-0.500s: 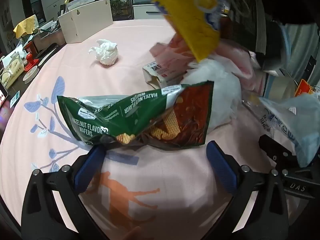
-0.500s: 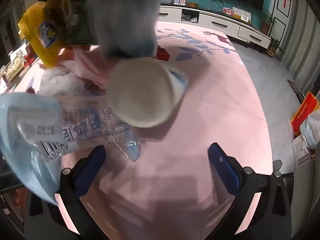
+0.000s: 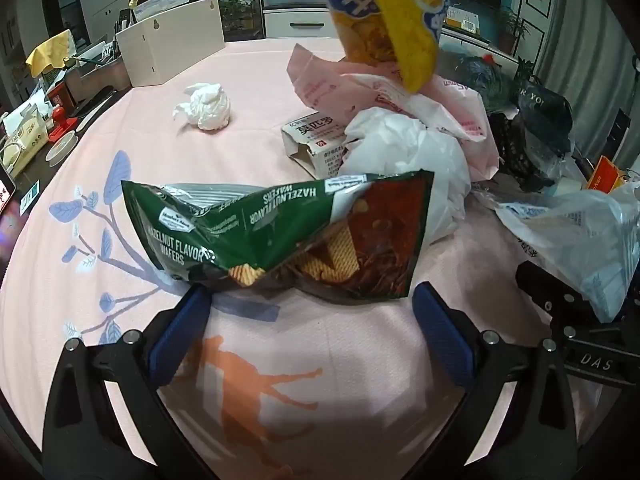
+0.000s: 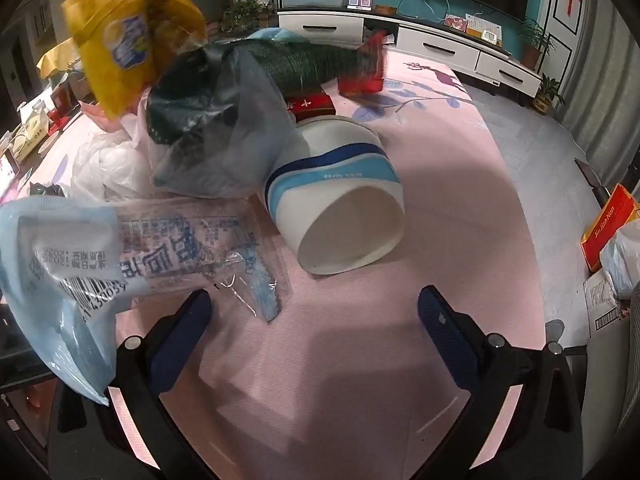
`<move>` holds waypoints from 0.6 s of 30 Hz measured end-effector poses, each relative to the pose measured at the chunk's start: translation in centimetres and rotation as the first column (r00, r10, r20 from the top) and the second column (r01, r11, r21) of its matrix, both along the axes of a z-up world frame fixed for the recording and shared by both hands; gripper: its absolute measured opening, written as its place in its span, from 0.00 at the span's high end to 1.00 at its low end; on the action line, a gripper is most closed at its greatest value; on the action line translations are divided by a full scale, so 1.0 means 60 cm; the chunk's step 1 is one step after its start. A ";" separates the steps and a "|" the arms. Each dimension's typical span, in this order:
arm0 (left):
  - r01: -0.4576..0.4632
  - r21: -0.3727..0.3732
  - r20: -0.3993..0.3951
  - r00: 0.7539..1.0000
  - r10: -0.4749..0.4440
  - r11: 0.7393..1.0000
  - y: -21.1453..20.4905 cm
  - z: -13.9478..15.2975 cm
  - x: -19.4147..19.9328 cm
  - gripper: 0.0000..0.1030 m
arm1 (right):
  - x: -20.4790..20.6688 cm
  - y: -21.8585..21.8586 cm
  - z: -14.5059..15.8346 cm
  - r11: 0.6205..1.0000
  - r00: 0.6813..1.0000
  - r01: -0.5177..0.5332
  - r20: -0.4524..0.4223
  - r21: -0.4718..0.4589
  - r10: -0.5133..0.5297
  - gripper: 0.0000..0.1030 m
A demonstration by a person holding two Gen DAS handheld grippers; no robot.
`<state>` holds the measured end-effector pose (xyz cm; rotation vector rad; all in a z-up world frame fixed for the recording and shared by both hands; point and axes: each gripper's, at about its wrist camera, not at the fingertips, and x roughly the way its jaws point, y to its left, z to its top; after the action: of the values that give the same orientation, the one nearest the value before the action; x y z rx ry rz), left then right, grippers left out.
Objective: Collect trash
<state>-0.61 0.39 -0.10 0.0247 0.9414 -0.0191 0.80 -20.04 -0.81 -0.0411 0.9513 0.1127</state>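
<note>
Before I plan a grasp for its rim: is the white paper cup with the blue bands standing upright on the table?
No, the paper cup lies on its side on the pink tablecloth, its open mouth facing the camera.

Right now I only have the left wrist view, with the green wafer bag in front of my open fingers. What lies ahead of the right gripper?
Observer: A white paper cup with blue bands lies on its side, mouth toward the right gripper.
Operator: Is that gripper holding anything?
Observer: No, its jaws stand open and empty; a clear blue-printed wrapper reaches its left finger.
Operator: Anything behind the cup?
Observer: A small red box sits just behind it.
</note>
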 end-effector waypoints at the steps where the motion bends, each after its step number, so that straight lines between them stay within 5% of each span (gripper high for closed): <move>1: 0.005 0.001 -0.003 1.000 -0.005 1.000 0.000 -0.001 0.003 0.02 | 0.000 0.000 0.000 1.000 1.000 0.000 0.000 0.000 0.000 0.02; 18: 0.008 0.003 -0.006 1.000 -0.008 1.000 0.001 -0.001 0.004 0.02 | 0.000 0.000 0.000 1.000 1.000 0.000 0.000 0.000 0.000 0.02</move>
<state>-0.36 0.44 -0.15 0.0308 0.9471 -0.0251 0.81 -20.04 -0.81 -0.0407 0.9513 0.1128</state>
